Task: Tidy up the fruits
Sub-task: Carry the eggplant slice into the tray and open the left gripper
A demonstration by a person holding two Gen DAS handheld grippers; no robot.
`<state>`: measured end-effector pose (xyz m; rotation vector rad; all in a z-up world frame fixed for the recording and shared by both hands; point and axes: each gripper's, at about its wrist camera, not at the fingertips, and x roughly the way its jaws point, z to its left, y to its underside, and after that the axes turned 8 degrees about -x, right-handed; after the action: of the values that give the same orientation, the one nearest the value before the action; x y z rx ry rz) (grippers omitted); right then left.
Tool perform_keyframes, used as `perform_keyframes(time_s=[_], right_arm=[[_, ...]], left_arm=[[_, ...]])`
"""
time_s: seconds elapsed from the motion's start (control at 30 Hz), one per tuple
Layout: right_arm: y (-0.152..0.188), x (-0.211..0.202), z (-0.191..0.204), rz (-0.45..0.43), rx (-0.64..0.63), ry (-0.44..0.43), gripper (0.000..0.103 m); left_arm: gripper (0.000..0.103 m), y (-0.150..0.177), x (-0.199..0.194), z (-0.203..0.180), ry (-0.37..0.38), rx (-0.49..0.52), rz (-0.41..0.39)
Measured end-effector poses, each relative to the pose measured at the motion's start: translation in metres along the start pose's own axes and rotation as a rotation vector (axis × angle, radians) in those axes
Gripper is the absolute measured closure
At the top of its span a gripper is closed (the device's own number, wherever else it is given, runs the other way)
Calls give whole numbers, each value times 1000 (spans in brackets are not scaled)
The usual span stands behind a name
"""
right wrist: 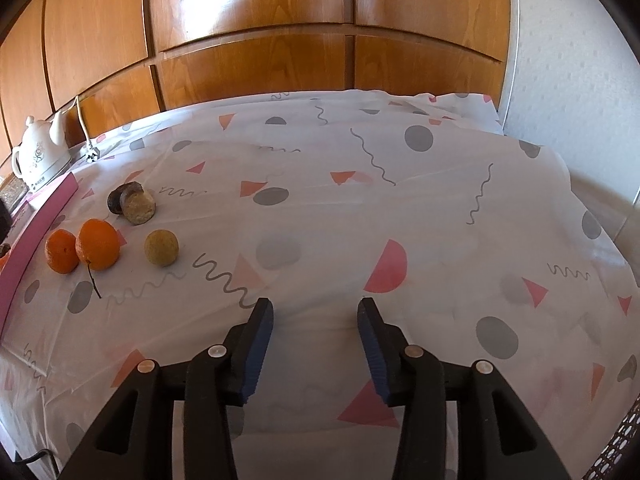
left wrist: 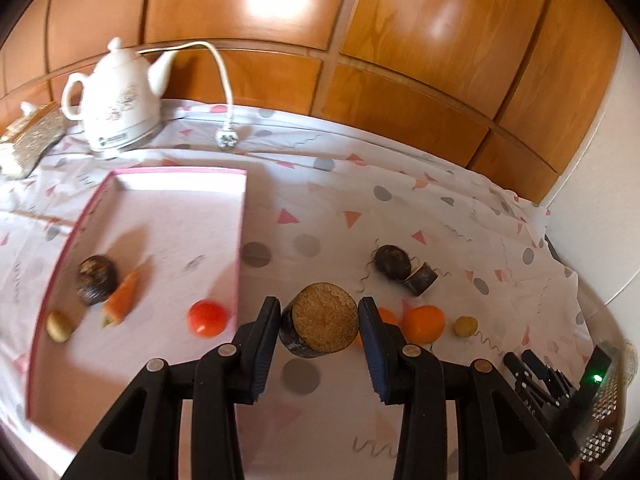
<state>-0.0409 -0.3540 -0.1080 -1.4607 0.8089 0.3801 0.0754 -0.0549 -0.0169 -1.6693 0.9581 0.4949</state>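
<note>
My left gripper [left wrist: 319, 309] is shut on a dark-skinned cut chunk [left wrist: 320, 322] with a tan cut face, held just above the cloth, right of the pink tray [left wrist: 240, 216]. In the tray lie a dark round root [left wrist: 97, 274], a carrot [left wrist: 122, 294], a red tomato [left wrist: 207, 318] and a small brownish fruit [left wrist: 60, 326]. On the cloth beyond are another dark root [left wrist: 394, 261], a small cut chunk [left wrist: 421, 279], two oranges [right wrist: 98, 244] and a yellowish ball [right wrist: 161, 247]. My right gripper [right wrist: 316, 308] stands open over bare cloth, nothing between its fingers.
A white kettle [left wrist: 118, 100] with its cord and plug [left wrist: 226, 140] stands at the back left against wooden panels. A glittery item [left wrist: 30, 144] lies left of it. A mesh basket [left wrist: 604, 420] shows at the lower right, near the other gripper's fingers.
</note>
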Motion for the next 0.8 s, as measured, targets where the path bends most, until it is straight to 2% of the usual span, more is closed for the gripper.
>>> perform_keyframes(time_s=[0.2, 0.3, 0.43, 0.57, 0.8], right_arm=[[0, 0, 1, -3, -2, 4, 58], [1, -1, 1, -9, -3, 9, 58], [0, -2, 2, -10, -6, 20, 58], [0, -2, 3, -9, -9, 25, 58], [0, -2, 5, -8, -18, 43, 58]], left_arm=[[63, 14, -25, 28, -6, -66, -13], [63, 19, -37, 49, -44, -109, -33], [63, 30, -45, 80, -153, -151, -62], [63, 35, -51, 105, -216, -196, -82], [62, 37, -53, 119, -245, -227, -96]])
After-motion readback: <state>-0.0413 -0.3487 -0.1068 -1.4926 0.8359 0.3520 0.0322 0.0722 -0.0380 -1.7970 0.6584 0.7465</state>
